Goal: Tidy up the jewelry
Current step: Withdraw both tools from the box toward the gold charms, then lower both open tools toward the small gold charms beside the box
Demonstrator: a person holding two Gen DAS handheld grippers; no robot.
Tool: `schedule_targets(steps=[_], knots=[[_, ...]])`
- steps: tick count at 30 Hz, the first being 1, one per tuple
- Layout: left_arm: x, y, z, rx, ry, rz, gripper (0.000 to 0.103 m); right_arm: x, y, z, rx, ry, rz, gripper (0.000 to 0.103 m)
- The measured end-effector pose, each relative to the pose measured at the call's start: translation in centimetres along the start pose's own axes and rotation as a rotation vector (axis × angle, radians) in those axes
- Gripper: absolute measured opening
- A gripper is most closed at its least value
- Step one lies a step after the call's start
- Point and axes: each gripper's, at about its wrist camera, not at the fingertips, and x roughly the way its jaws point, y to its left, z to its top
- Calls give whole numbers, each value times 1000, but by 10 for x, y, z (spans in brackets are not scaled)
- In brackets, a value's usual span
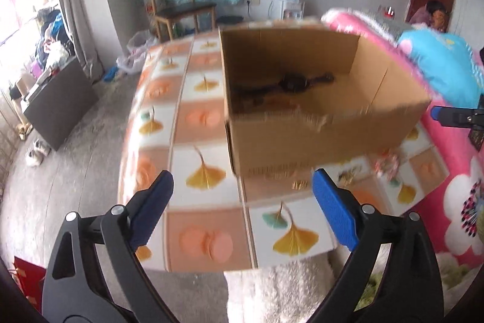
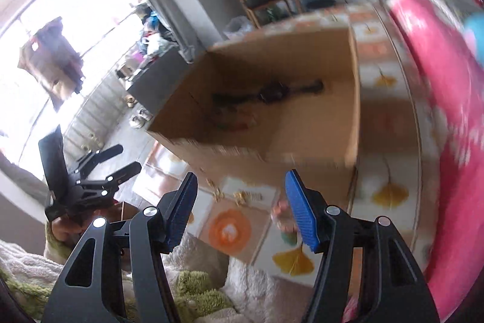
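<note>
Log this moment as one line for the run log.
left gripper: open, empty | right gripper: open, empty | box: on table, dark watch inside | gold pieces: in front of box

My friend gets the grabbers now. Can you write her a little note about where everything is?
Left tool: open, holding nothing.
Right tool: open, holding nothing.
Cardboard box: open-topped, on the leaf-patterned table. A dark watch-like piece already lies inside, with other blurred bits beside it.
Still out: small gold pieces on the table in front of the box, and a pinkish beaded item by its right corner.
Left to do, probably: move those into the box. The pictures are blurry, so check for more.
</note>
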Motion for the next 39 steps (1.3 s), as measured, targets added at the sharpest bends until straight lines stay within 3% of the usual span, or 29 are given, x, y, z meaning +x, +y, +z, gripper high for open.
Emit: schedule_targets(steps=[5, 10, 18, 23, 27, 34, 39], knots=[[45, -12, -29, 29, 119, 37, 89, 35, -11, -39, 51, 64, -102, 50], [70, -24, -37, 72, 182, 48, 89, 51, 1, -52, -52, 77, -218, 48], [78, -11, -34, -4, 201, -5, 96, 72, 14, -48, -182, 116, -266, 39], [81, -2, -32, -13, 186, -20, 96, 87, 10, -47, -199, 157, -294, 27], [83, 0, -31, -10, 187, -22, 96, 98, 9, -50, -228, 194, -319, 10], [85, -2, -34, -8, 188, -23, 96, 78, 5, -43, -227, 135, -316, 9], [84, -3, -34, -5, 187, -22, 96, 49, 2, -42, -306, 114, -399, 9]])
